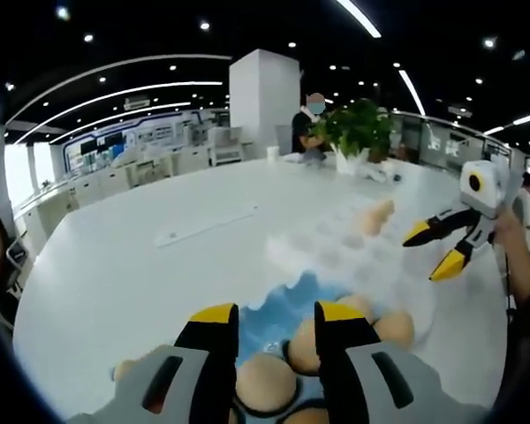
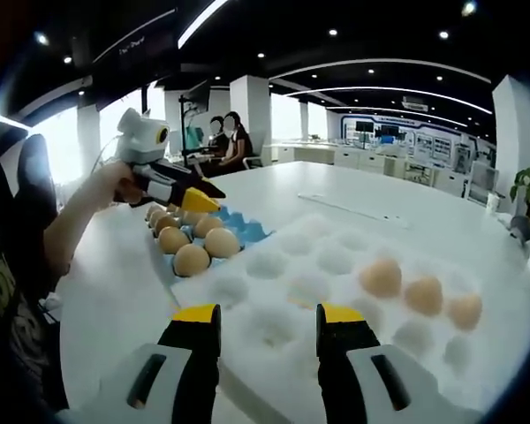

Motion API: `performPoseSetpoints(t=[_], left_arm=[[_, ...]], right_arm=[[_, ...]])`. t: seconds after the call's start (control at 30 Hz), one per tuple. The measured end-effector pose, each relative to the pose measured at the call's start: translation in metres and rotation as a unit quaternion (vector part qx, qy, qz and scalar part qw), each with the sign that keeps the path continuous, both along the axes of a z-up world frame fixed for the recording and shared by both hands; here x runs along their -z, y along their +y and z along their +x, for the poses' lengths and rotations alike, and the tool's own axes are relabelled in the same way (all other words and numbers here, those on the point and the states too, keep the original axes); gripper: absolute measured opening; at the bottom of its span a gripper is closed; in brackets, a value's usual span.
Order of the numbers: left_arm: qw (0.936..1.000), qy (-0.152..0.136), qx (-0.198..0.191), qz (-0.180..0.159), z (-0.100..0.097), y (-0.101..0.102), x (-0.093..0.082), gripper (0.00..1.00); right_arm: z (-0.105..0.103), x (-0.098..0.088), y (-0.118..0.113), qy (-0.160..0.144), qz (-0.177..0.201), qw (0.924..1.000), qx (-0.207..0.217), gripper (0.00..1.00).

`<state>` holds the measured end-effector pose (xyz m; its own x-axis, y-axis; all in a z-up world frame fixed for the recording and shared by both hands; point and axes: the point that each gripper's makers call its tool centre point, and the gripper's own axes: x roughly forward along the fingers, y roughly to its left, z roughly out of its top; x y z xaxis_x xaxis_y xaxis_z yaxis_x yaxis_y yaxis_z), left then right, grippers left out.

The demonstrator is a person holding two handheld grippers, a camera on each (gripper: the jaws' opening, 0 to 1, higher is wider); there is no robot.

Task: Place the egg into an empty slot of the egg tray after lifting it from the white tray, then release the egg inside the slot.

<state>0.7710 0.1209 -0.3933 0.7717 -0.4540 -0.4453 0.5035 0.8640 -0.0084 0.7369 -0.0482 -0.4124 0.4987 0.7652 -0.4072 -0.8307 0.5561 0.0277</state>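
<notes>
Both hand-held grippers released, nothing grasped: left hand-held gripper (image 1: pixel 276 325) lower centre over blue egg tray (image 2: pixel 247 231); right hand-held gripper (image 2: pixel 269 325) over white tray (image 2: pixel 274 340). Three eggs (image 2: pixel 382 277) in white tray, right of frame. Judged: lift not yet begun.

1. A white bench (image 1: pixel 141 265) carries a flat white strip (image 1: pixel 205 225) near its middle.
2. A potted plant (image 1: pixel 358 132) stands at the far edge.
3. A person (image 1: pixel 307 124) stands beside it (two more (image 2: pixel 225 141) sit by a pillar).
</notes>
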Motion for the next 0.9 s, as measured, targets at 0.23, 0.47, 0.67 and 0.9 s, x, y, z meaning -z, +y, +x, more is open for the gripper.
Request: performPoseSetpoints(t=[0.23, 0.47, 0.67, 0.9], left_arm=[[1.0000, 0.003, 0.005, 0.001, 0.007, -0.002, 0.001, 0.35], [0.9999, 0.004, 0.013, 0.004, 0.014, -0.006, -0.001, 0.36], [0.9998, 0.001, 0.018, 0.006, 0.013, -0.015, -0.003, 0.38], [0.9996, 0.004, 0.027, 0.007, 0.013, -0.025, -0.002, 0.38]], right_arm=[[0.001, 0.002, -0.004, 0.002, 0.003, 1.0000, 0.004, 0.45], [0.003, 0.003, -0.008, 0.003, 0.008, 0.9999, 0.007, 0.45], [0.006, 0.002, -0.015, 0.003, 0.011, 0.9999, 0.012, 0.45], [0.008, 0.002, -0.020, 0.004, 0.016, 0.9997, 0.018, 0.45]])
